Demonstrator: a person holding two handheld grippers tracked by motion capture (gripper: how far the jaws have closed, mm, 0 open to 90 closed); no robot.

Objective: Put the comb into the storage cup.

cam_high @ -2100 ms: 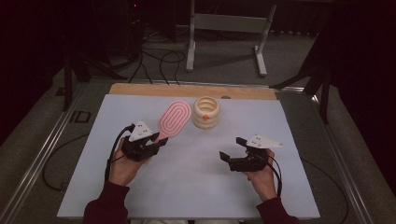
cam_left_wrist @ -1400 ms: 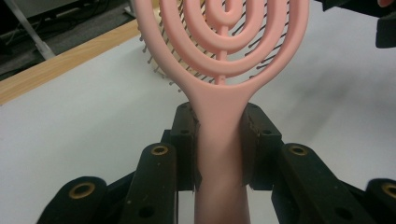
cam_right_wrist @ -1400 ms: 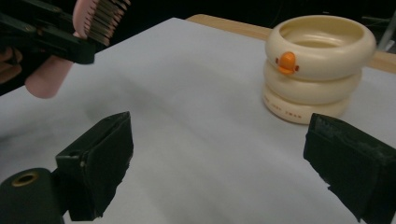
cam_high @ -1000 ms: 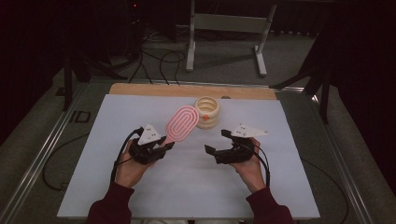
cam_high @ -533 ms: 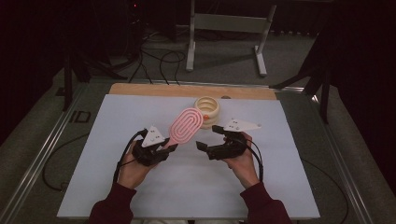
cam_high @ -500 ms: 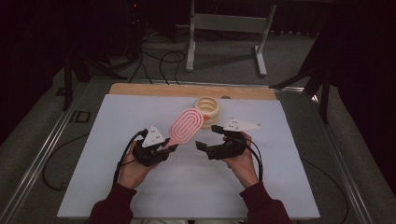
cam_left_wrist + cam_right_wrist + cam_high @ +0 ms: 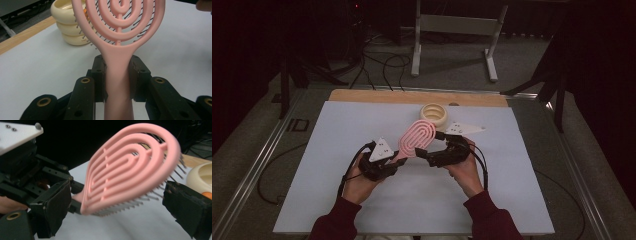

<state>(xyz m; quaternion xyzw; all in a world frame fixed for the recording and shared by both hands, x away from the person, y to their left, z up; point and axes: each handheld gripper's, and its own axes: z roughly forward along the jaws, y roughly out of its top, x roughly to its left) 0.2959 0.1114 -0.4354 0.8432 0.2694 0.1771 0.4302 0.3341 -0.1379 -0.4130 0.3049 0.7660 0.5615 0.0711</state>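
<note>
While left tool [image 7: 117, 82] clamps one pink brush [image 7: 417, 138], right tool [image 7: 120, 212] agape (one cream bowl [image 7: 434, 115]).

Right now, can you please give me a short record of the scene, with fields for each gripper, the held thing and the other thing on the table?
held thing: pink plastic hairbrush with oval ringed head
left gripper: jaws shut on the brush handle
right gripper: jaws open, one on each side of the brush head, not touching
other thing: cream ribbed round bowl, beyond the brush
surface: white table sheet
</note>
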